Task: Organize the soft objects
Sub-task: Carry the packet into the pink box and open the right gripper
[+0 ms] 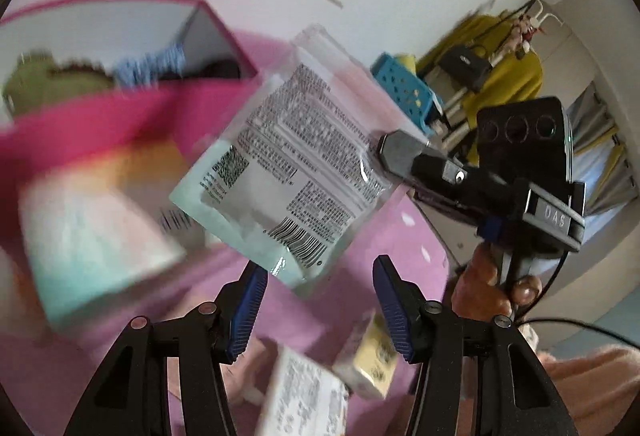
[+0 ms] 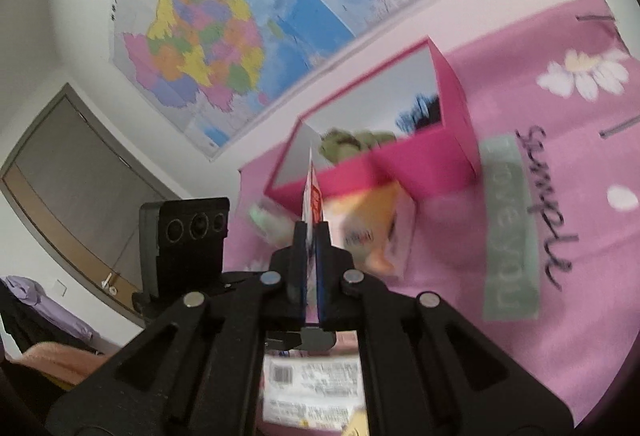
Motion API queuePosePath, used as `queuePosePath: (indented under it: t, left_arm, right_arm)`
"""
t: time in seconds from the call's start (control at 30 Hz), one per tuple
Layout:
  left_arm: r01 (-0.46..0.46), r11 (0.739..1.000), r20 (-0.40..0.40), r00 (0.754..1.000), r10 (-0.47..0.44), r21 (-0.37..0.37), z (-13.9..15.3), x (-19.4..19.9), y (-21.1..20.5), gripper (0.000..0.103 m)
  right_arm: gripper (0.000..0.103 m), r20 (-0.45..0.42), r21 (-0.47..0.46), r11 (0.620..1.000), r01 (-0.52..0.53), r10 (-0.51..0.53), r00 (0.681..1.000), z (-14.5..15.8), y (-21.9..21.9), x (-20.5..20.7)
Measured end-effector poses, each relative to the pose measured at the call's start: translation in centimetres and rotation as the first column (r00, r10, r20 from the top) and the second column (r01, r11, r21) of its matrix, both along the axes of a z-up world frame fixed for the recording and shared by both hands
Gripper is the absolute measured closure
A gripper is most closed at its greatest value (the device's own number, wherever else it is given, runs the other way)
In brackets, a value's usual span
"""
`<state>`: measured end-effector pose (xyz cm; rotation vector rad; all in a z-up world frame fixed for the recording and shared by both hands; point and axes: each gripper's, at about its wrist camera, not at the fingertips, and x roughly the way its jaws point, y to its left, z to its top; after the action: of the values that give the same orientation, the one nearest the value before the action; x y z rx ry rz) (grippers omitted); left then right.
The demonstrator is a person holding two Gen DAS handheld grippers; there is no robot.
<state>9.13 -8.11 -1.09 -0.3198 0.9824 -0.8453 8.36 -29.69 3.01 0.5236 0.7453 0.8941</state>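
Beyond both grippers' fingers, the pink box (image 2: 420, 155) stands open on the pink sheet (image 2: 560, 195), with a green soft thing (image 2: 348, 143) and something blue (image 1: 148, 67) inside. The right gripper (image 1: 394, 151) is clamped on one edge of a flat packet (image 1: 288, 171), which hangs in the air, its long axis slanting down toward the left gripper (image 1: 320, 300). That gripper's fingers stand half open and empty, the packet's lower corner just ahead of them. Two small packs (image 1: 340, 376) lie below them.

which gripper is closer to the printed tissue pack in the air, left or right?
Right. The right gripper is shut on one edge of the printed tissue pack, holding it up. The left gripper sits open just below the pack, pads apart and not pressing it.
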Motion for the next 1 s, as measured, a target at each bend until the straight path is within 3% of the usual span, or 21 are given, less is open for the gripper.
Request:
queuePosePath:
  t: [0.27,0.63,0.8,0.9,1.0]
  left_arm:
    - [-0.112,0.991,0.1,0.989,0.105,0.075,3.9,4.7,1.2,0.058]
    - [-0.233,0.951,0.091,0.972,0.219,0.201,2.8,10.6,1.0,0.063]
    - [-0.283,0.931,0.067,0.959,0.275,0.231,2.1,12.3,1.4,0.062]
    - [-0.338,0.91,0.072,0.941,0.33,0.241,1.9,12.5,2.4,0.056]
    - [-0.356,0.903,0.093,0.934,0.344,0.241,2.1,11.7,2.8,0.056]
  right_arm:
    - [0.099,0.029,0.031,0.996,0.083,-0.084,0.996,1.6,1.0,5.2]
    - [0.098,0.05,-0.027,0.983,0.182,-0.181,0.982,1.0,3.3,10.8]
    - [0.097,0.086,-0.109,0.967,0.23,-0.222,0.971,0.1,4.8,12.6]
    - [0.095,0.084,-0.19,0.952,0.239,-0.227,0.97,-0.9,6.0,13.7]
    - [0.082,0.082,-0.279,0.928,0.246,-0.233,0.969,-1.9,6.6,14.1]
